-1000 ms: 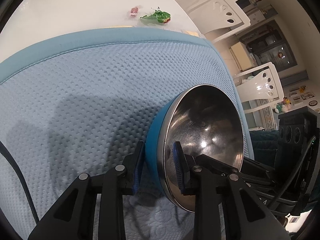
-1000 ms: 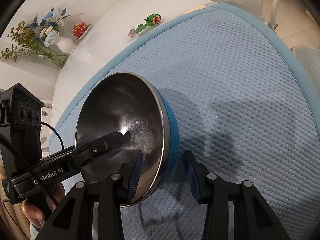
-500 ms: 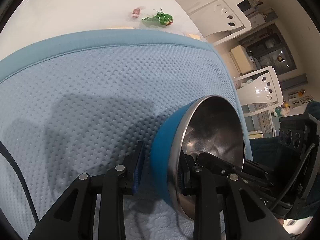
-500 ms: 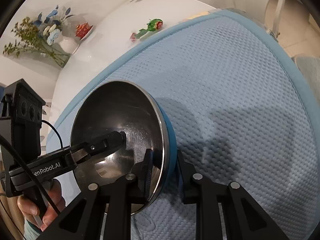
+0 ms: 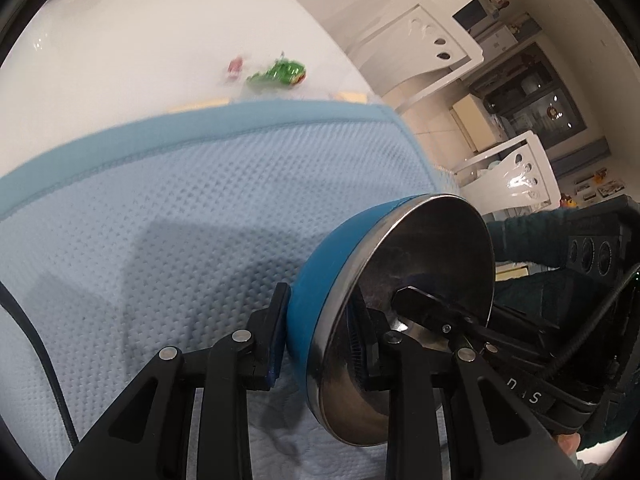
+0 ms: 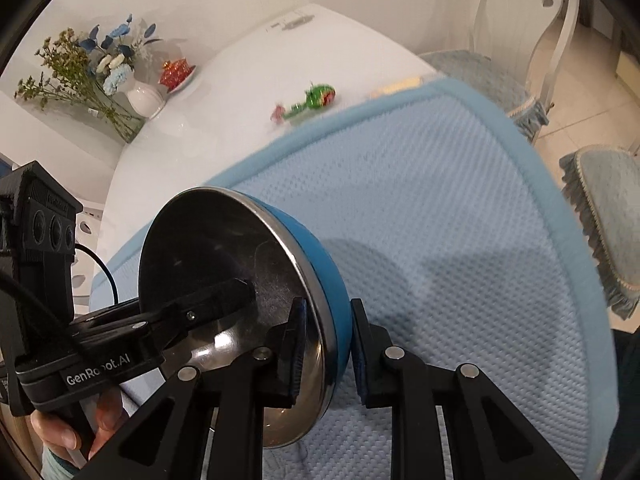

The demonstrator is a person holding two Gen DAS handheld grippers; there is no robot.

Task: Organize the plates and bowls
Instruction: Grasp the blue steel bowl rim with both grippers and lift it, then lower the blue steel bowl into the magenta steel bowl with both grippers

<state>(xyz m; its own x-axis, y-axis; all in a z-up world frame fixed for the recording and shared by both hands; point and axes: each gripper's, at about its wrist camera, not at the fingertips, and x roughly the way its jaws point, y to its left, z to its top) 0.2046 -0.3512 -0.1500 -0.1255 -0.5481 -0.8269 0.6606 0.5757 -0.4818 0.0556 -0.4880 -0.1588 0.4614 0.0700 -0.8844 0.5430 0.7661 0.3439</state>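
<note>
A bowl (image 5: 420, 264), blue outside and steel inside, hangs tilted above the light-blue mat (image 5: 160, 220). My left gripper (image 5: 320, 340) is shut on its rim, one pad on the blue wall and one inside. From the other side, a finger (image 5: 424, 306) of my right gripper reaches into the bowl. In the right wrist view the same bowl (image 6: 224, 248) sits in my right gripper (image 6: 328, 348), which is shut on the rim. The left gripper's finger (image 6: 216, 300) lies inside the bowl there, above the mat (image 6: 440, 220).
The mat covers the near part of a white table (image 6: 240, 80). A green toy (image 6: 316, 98) lies past the mat's far edge, and a flower vase (image 6: 140, 96) and red dish (image 6: 176, 70) stand further back. White chairs (image 6: 520, 20) stand at the right. A hand (image 6: 60, 436) holds the left gripper.
The right gripper's jaws closed onto the bowl's rim. Both grippers then rose with the bowl, lifting it off the mat and tipping it more on edge.
</note>
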